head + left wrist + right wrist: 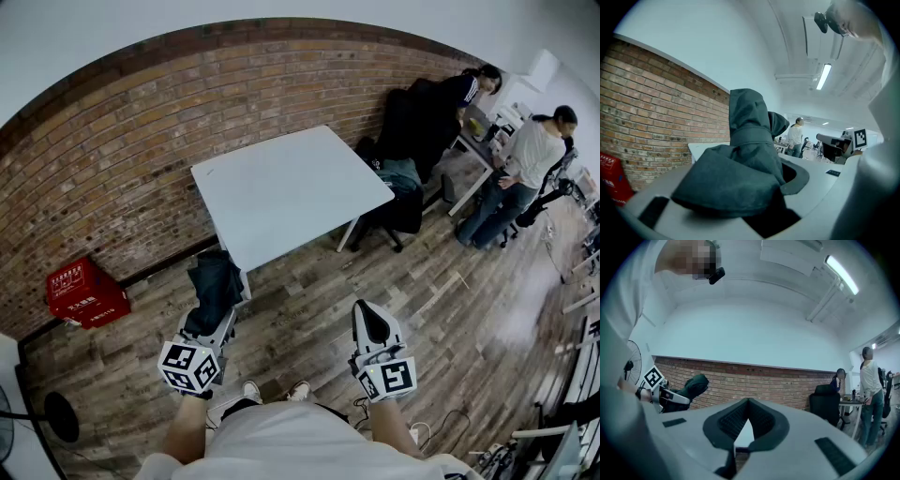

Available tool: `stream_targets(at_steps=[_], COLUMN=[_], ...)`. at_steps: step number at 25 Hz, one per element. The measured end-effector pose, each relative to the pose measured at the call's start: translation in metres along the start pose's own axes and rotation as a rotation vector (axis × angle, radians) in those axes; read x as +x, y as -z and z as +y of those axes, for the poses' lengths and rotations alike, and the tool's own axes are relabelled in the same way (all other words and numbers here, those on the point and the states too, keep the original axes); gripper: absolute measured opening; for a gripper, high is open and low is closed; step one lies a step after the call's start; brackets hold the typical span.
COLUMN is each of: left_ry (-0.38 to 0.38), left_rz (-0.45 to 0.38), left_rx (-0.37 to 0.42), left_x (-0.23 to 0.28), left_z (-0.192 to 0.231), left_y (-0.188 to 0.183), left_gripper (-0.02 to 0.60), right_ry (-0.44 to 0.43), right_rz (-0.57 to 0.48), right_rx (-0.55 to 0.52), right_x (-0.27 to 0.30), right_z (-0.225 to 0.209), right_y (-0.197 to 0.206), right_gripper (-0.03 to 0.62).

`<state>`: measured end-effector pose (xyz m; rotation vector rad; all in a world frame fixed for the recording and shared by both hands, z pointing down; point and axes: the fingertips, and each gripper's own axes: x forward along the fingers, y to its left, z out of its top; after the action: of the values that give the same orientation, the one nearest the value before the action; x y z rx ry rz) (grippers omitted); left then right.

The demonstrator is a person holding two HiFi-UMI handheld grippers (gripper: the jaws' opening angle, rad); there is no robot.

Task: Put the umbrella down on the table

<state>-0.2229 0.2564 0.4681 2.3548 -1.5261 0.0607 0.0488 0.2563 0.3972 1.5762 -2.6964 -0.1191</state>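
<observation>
Teal umbrella (212, 284) fabric swamps the left claw (225, 298) clamping it; right claw (368, 314) pinched together, empty

White print marks the red crate (86, 292), but none of it is legible.

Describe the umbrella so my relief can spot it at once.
Find the brick wall, then the white table before it. Just off the table's near corner, the left claw grips the umbrella: a folded dark teal fabric bundle, unlike the right claw, shut on nothing.
</observation>
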Motion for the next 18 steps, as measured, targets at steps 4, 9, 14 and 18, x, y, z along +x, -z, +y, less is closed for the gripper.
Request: stream_targets(at_steps=[4,9,14,18], left_ry=[-0.018,-0.022,-0.02,0.0], left_rz=[0.002,-0.002,0.002,0.019], left_rx=[0.006,0.012,0.018,0.017], left_x=[-0.001,0.007,0.017,0.026], left_z=[-0.004,-0.017,-0.031,-0.043], left_y=[-0.003,-0.003,-0.002,0.005], left_gripper=[0.225,0.224,0.225,0.225], right_ry=[-0.014,-0.017,-0.085,-0.108], right_rz=[-0.007,-0.009,-0.055,-0.053], right_rx=[0.013,0.025,0.115,0.111], right_x=[0.0,-0.005,-0.008,-0.011], right_z=[-0.005,-0.02,-0.03,-0.039], right_y=[0.001,0.006,0.008,0.015], right_gripper=[0.018,0.018,0.018,0.018])
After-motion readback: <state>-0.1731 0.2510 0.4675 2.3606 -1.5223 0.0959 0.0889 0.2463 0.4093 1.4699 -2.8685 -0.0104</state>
